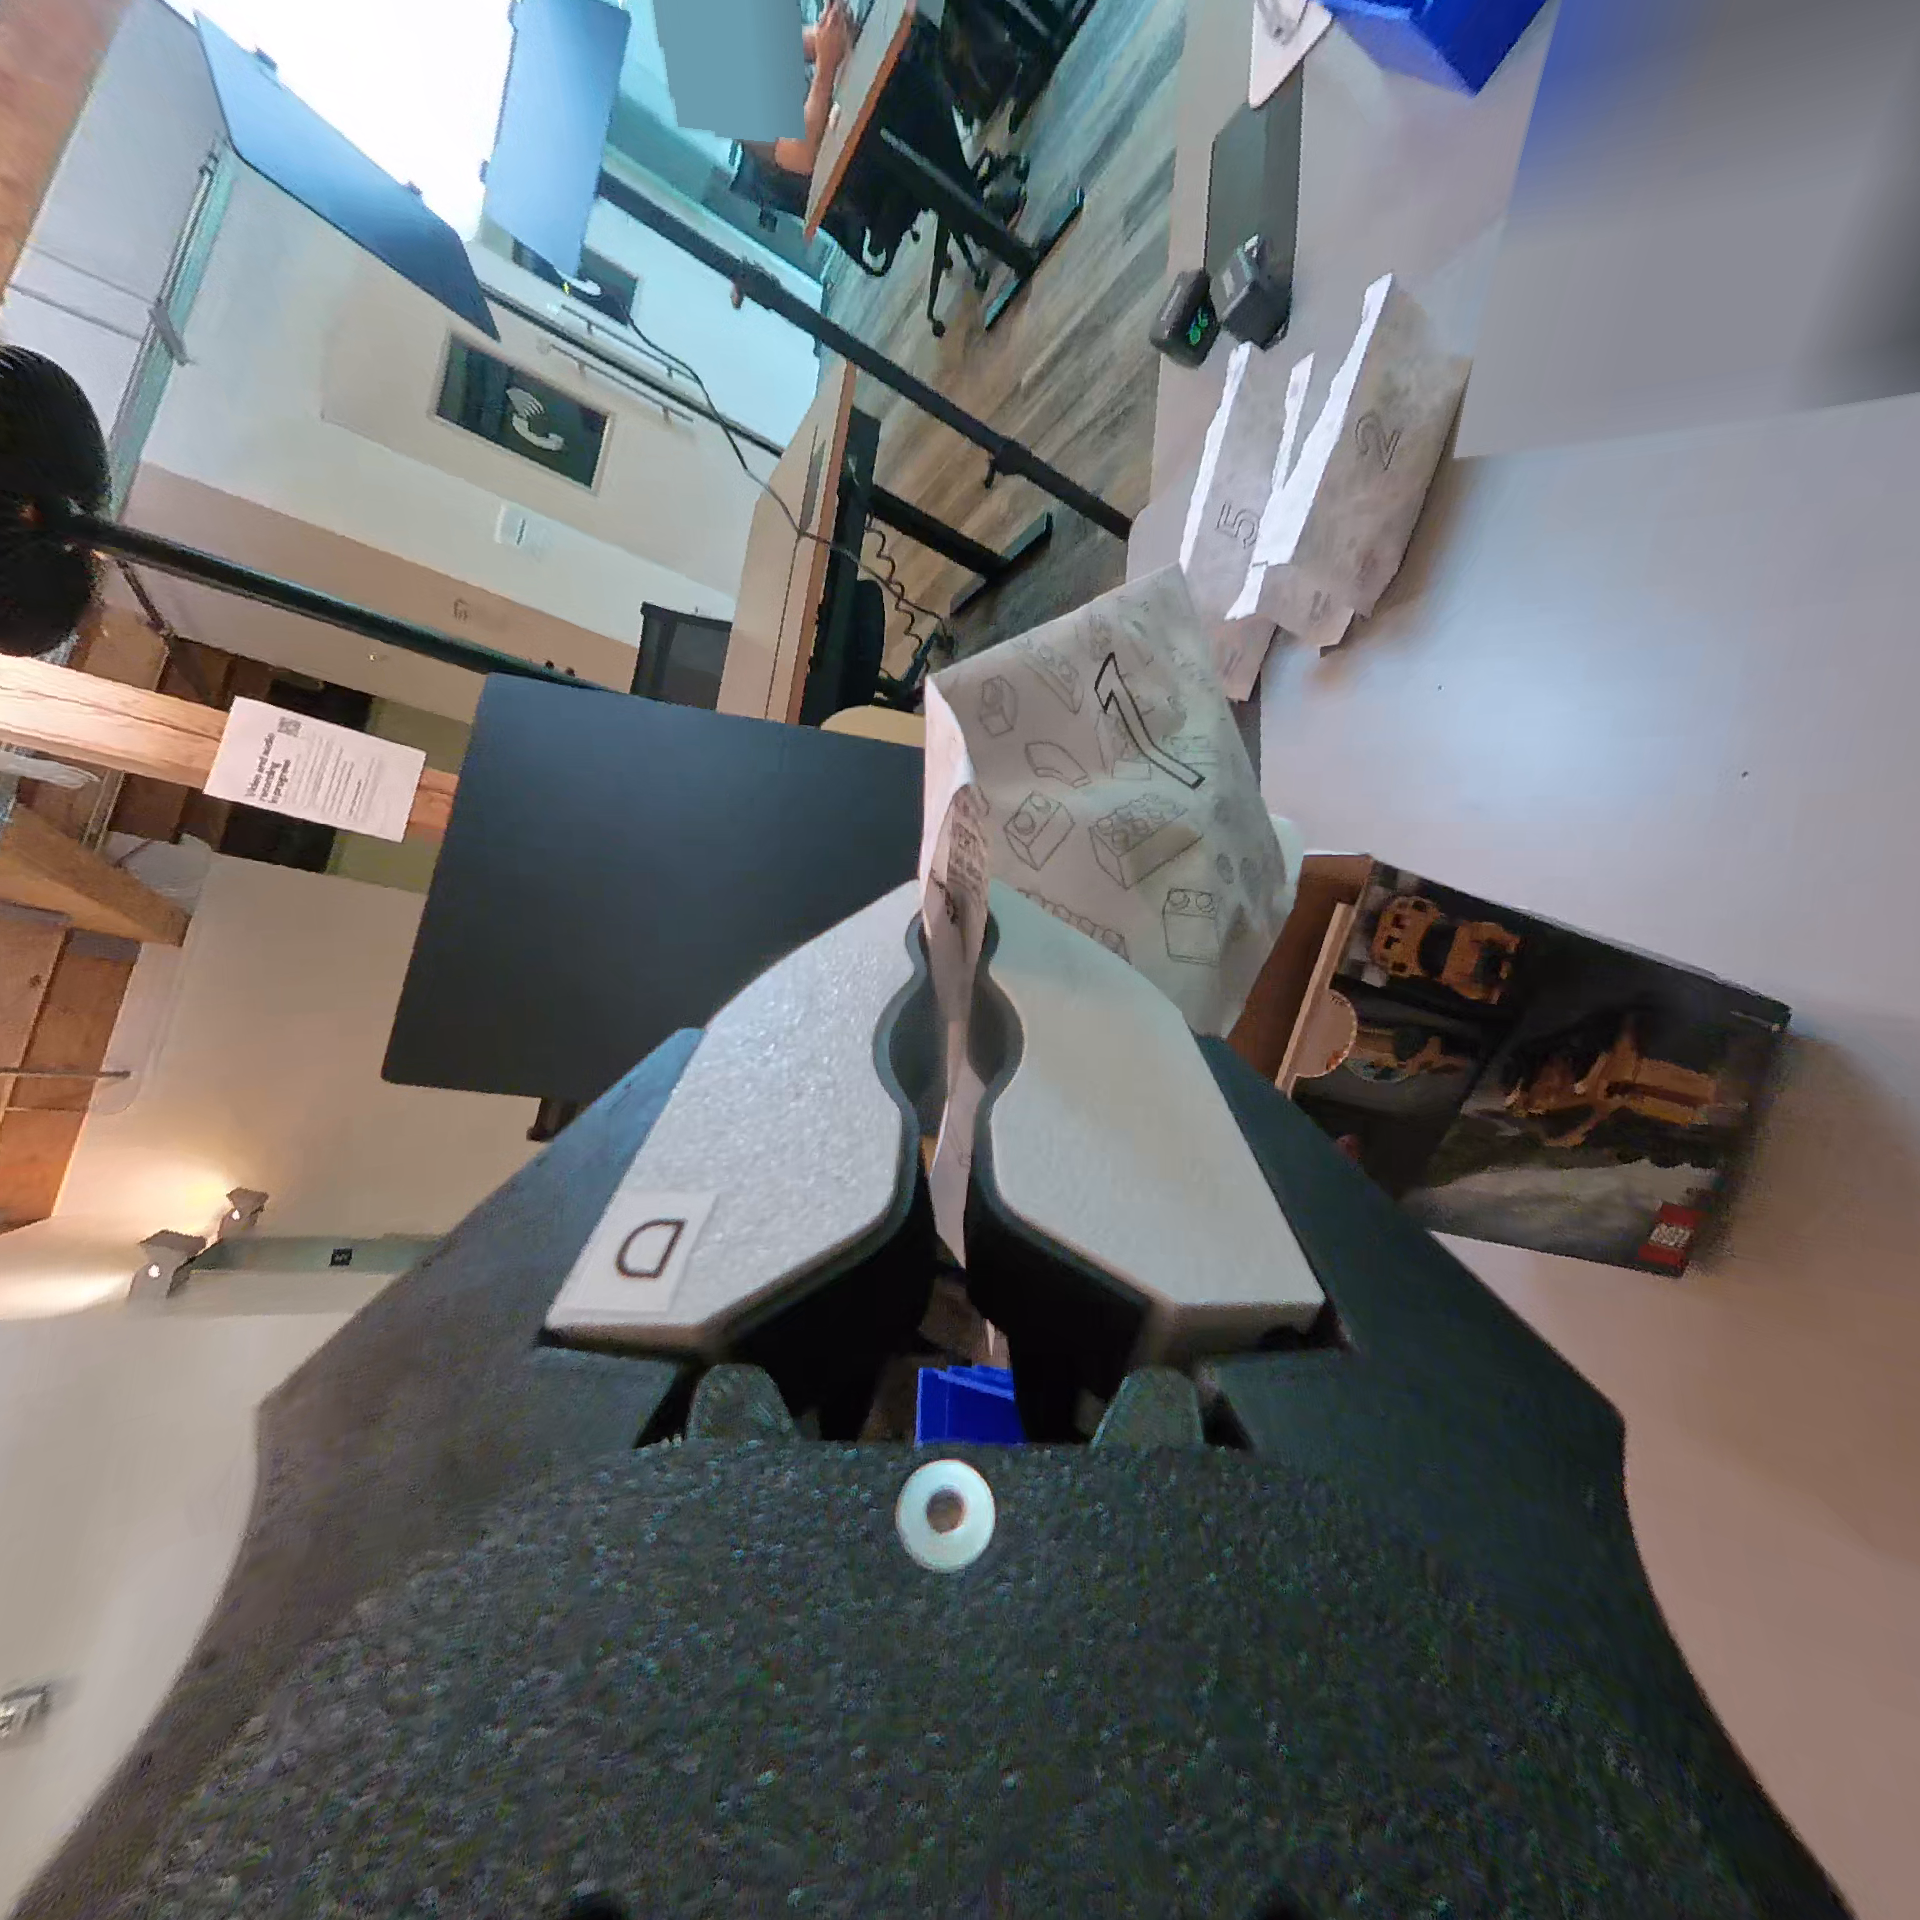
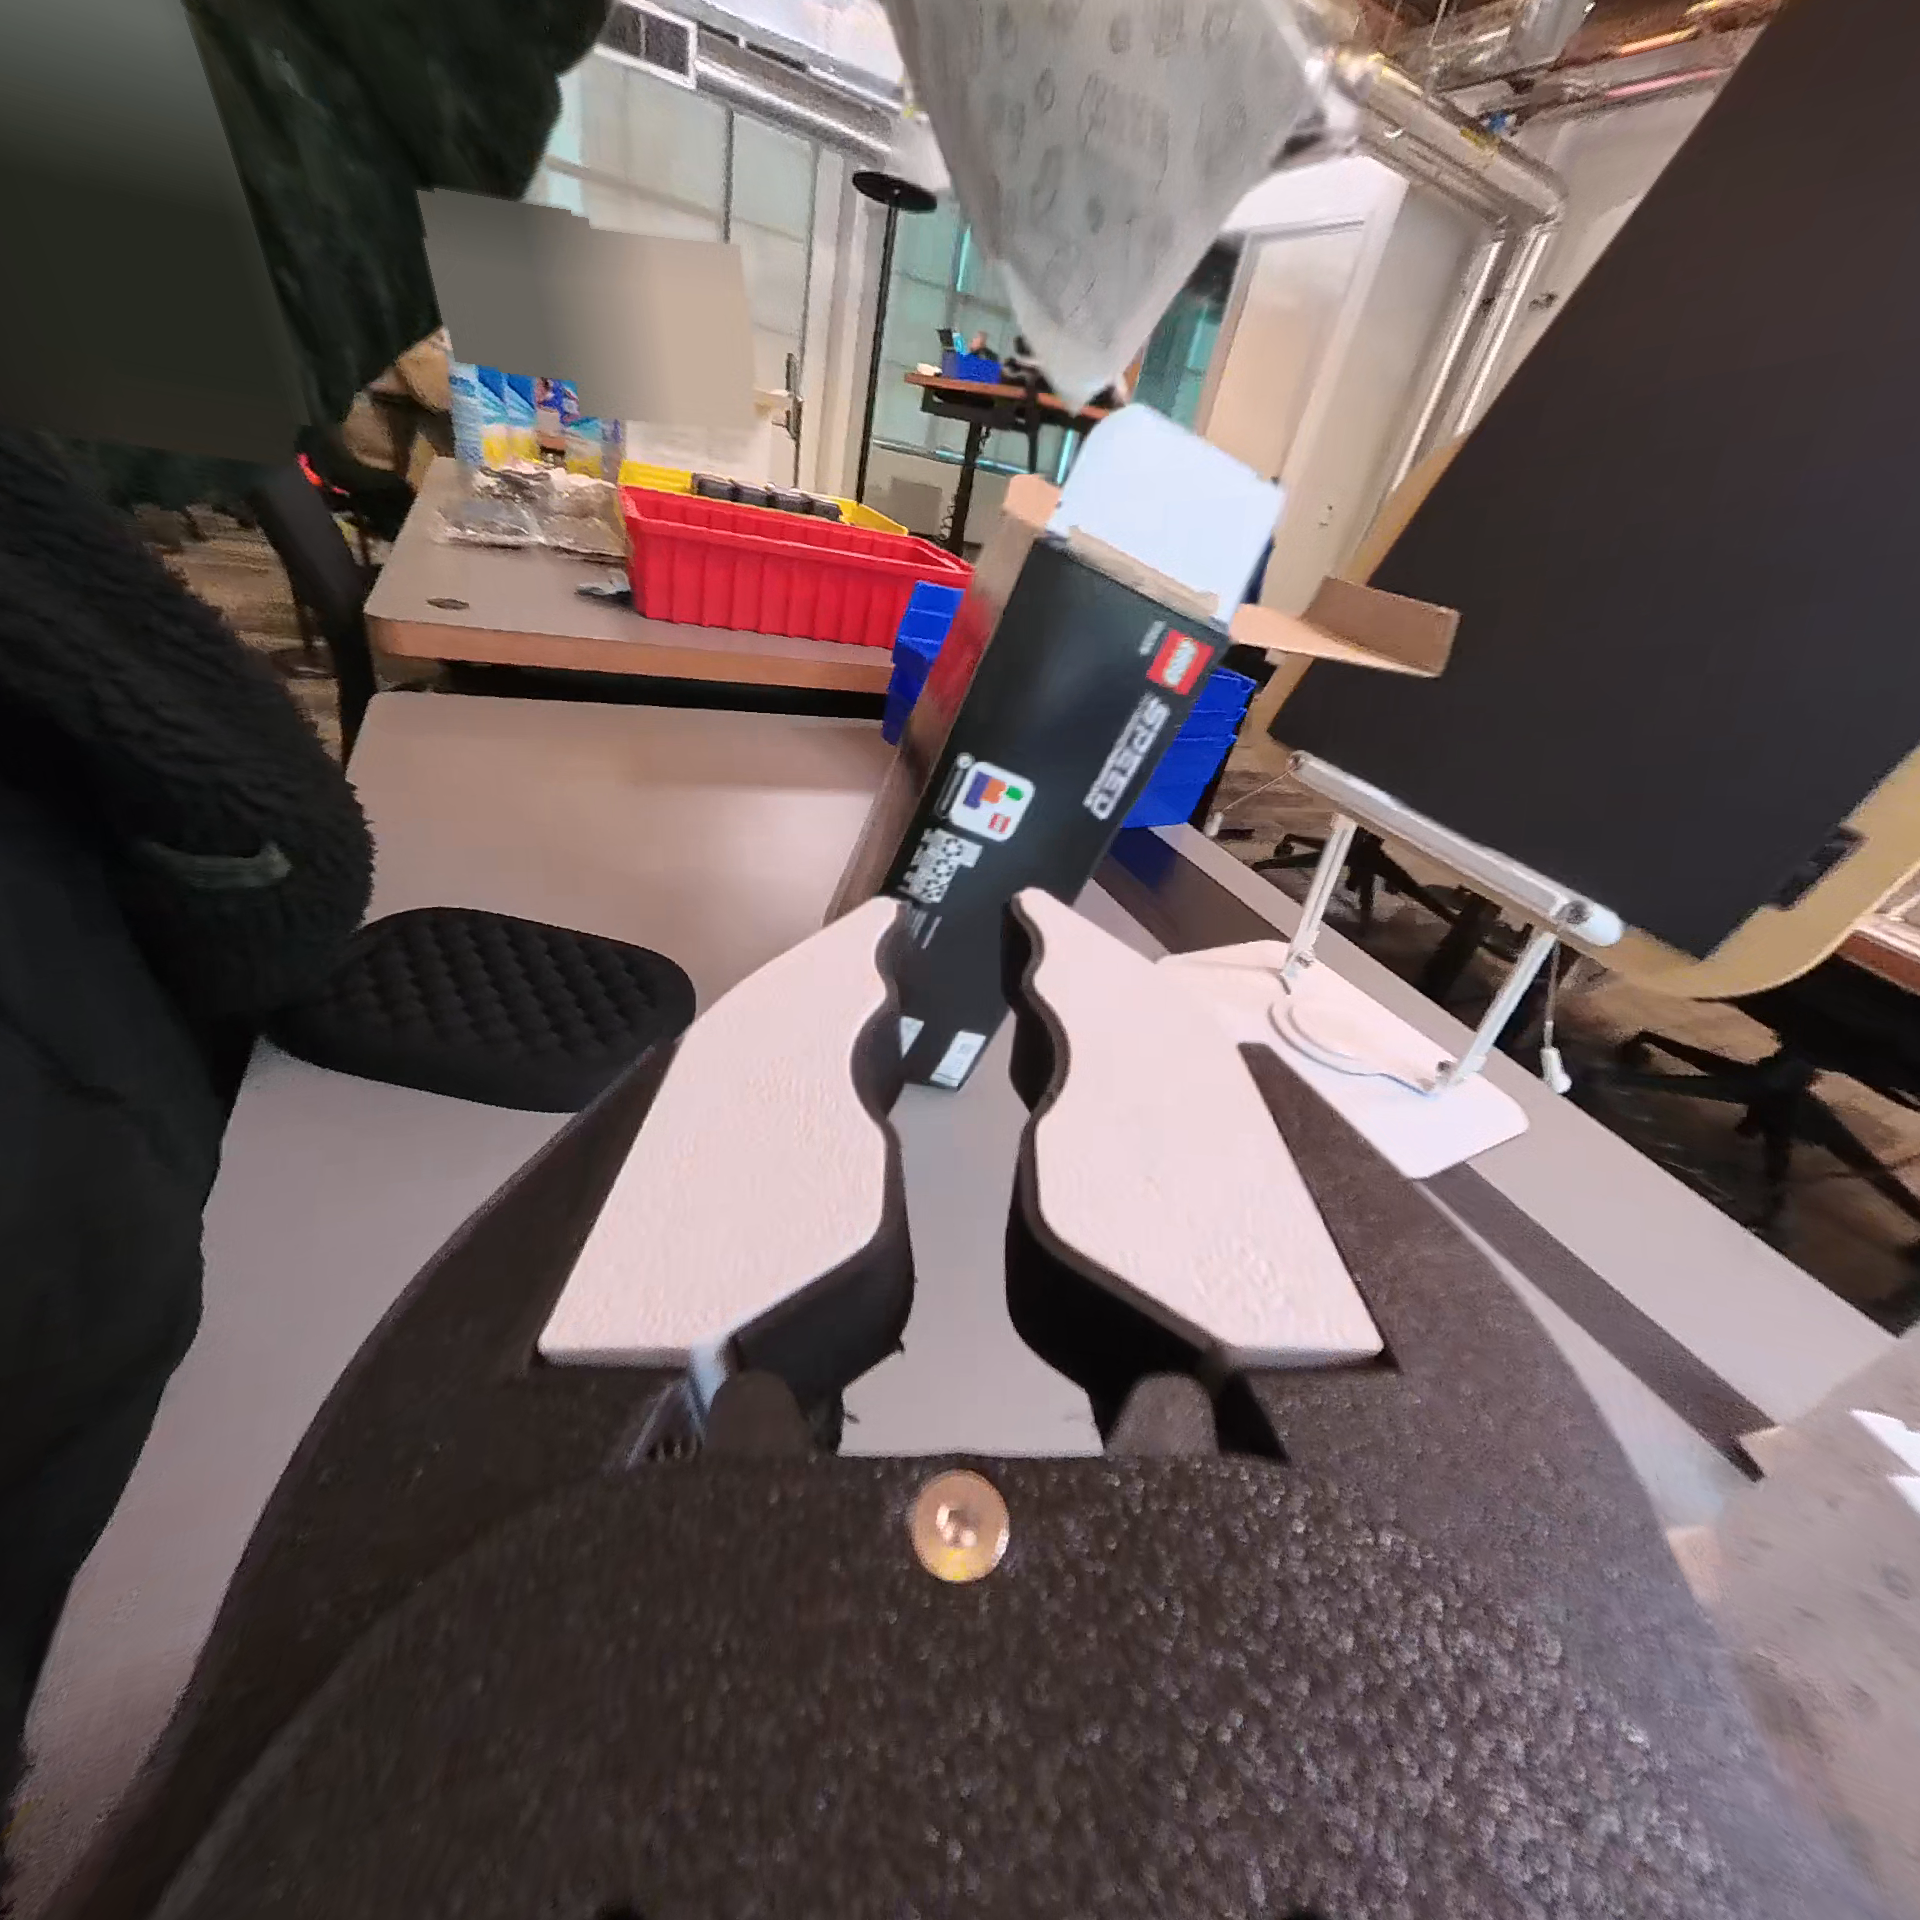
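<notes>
Left claw (image 1: 961,935): the grey textured fingers (image 1: 800,1101) are pressed nearly together and pinch the edge of a paper bag (image 1: 1122,790). The bag is white, crinkled, printed with brick outlines and a large numeral; it stands up past the fingertips at frame centre, lifted off the desk (image 1: 1558,727).

Right claw (image 2: 956,914): the white fingers (image 2: 769,1143) are partly spread, with a gap between them. The lower end of a black cardboard box (image 2: 1049,769) sits in that gap near the tips. Contact with the left finger looks likely; whether the right finger touches it cannot be told. The box is tilted, its top flaps open at upper centre of the frame.

Left view only: three more numbered paper bags (image 1: 1309,488) lie flat in a bunch at upper right on the pale desk; the box's printed face (image 1: 1538,1091) shows a yellow vehicle, at right of centre; a small black device (image 1: 1226,301) lies farther up the desk.

Right view only: the paper bag hangs blurred (image 2: 1091,177) at top centre above the box; a red bin (image 2: 779,571) and a blue bin (image 2: 1195,748) sit behind; a white desk lamp (image 2: 1434,935) stands at right; a black dimpled pad (image 2: 488,997) lies at left, beside a fuzzy dark sleeve (image 2: 135,748).

Both claw bodies are black, coarse-grained plastic.
</notes>
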